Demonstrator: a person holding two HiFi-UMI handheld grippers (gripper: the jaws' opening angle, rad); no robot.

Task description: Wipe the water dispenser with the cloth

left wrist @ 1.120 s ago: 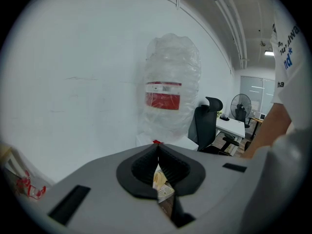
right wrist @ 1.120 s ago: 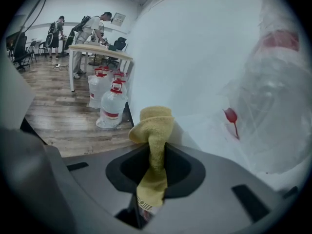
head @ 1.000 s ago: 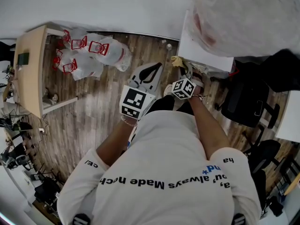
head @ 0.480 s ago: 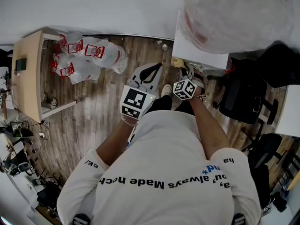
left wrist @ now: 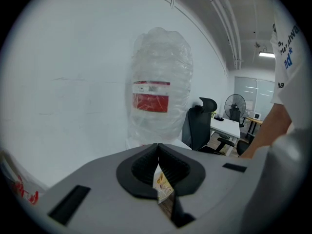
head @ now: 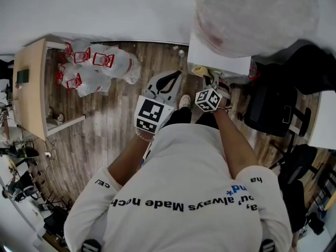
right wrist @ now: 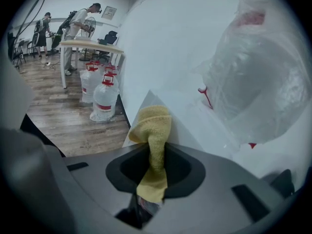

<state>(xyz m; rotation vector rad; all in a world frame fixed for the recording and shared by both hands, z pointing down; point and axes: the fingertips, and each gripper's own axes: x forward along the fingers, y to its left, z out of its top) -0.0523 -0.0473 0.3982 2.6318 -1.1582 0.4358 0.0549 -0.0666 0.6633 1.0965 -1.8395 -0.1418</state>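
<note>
The white water dispenser (head: 218, 62) stands against the wall, and a plastic-wrapped bottle (head: 252, 14) sits on top of it. My right gripper (head: 211, 79) is shut on a yellow cloth (head: 199, 70) at the dispenser's near left corner. In the right gripper view the cloth (right wrist: 153, 130) sticks up from the right gripper (right wrist: 157, 147), right against the dispenser's top edge (right wrist: 195, 126), with the bottle (right wrist: 263, 77) just beyond. My left gripper (head: 167, 83) hangs over the floor to the left of the dispenser. In the left gripper view the left gripper (left wrist: 157, 147) is shut with nothing in it and faces the bottle (left wrist: 158, 96).
Several wrapped water jugs (head: 94, 64) stand on the wooden floor by a light wooden table (head: 29, 83) at the left. Black office chairs (head: 273, 109) crowd the right side of the dispenser. Two people (right wrist: 73, 23) stand far down the room.
The dispenser and bottle sit a little further left in the head view. Both grippers hold nearly the same places, and the cloth stays in the right one.
</note>
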